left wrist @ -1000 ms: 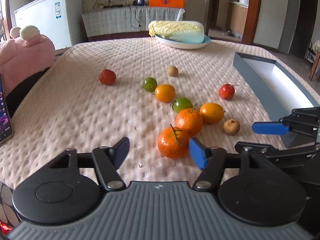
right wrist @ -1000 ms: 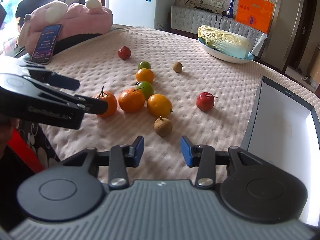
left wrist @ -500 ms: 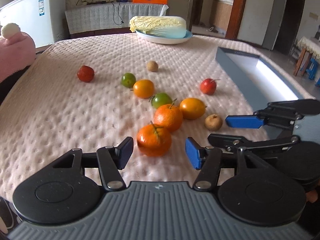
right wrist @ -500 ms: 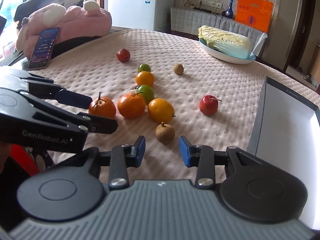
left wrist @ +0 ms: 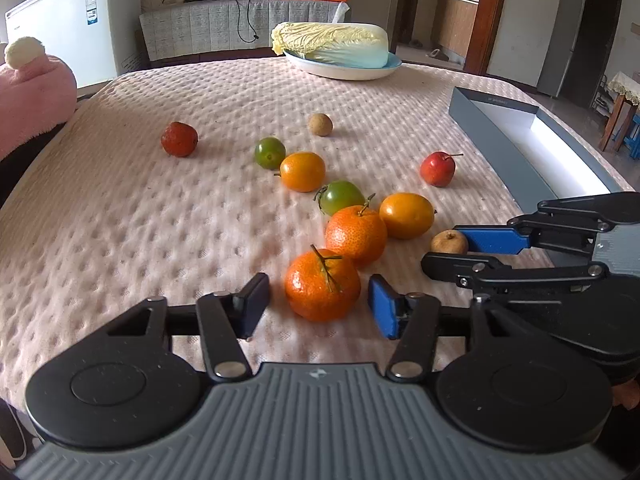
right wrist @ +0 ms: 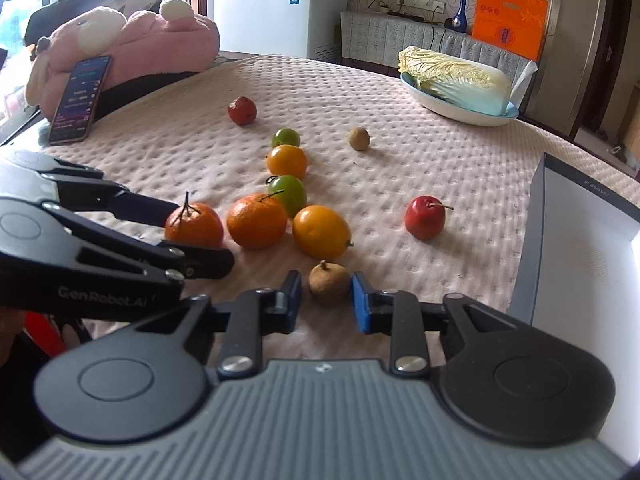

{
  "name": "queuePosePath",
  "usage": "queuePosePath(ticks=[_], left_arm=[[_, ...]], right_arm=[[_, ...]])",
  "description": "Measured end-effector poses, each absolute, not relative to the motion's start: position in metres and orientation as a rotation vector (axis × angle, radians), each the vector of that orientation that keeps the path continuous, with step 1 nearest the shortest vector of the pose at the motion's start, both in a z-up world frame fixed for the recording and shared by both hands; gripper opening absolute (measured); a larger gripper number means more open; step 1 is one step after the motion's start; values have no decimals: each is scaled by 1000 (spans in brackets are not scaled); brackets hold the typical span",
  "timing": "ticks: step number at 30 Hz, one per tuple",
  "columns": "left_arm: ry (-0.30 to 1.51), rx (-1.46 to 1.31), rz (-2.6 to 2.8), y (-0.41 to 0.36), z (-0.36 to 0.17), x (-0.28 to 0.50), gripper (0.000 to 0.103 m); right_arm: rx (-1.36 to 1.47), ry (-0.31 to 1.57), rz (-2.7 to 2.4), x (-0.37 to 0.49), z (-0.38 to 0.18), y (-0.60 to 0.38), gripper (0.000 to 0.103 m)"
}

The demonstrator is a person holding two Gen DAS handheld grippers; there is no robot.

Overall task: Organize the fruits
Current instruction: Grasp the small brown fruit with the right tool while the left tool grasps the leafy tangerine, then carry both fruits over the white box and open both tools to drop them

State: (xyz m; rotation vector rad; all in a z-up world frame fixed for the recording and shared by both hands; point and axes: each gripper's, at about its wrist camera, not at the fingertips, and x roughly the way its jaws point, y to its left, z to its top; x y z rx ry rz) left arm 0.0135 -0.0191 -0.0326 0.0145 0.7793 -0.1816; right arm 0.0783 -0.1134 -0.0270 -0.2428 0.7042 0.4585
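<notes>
My left camera looks low across the table [left wrist: 120, 220] toward the cabbage [left wrist: 332, 46]. My right camera does likewise from further right. Both share the fruit before the cabbage.

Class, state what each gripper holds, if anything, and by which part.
Right gripper, jaws just closing, pinches the small round brown fruit by its opposite sides. Left gripper, also closing, straddles the stemmed orange tangerine without touching: nothing held.

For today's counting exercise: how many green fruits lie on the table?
2: one green fruit behind the far orange one, another green fruit mid-cluster. None seems hidden.
</notes>
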Motion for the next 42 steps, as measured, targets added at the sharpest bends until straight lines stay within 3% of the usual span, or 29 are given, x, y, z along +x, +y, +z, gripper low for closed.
queuePosePath(ticks=[5,9,42], left_arm=[[772,18,-188,-18,-33,13,46],[771,20,-181,-19,-32,12,44],[725,35,-51,-53,1,12,43]], right_arm=[[-255,707,458,77,-26,-113,26],[-246,707,462,75,-25,-116,26],[-120,581,467,50,20,-155,26]])
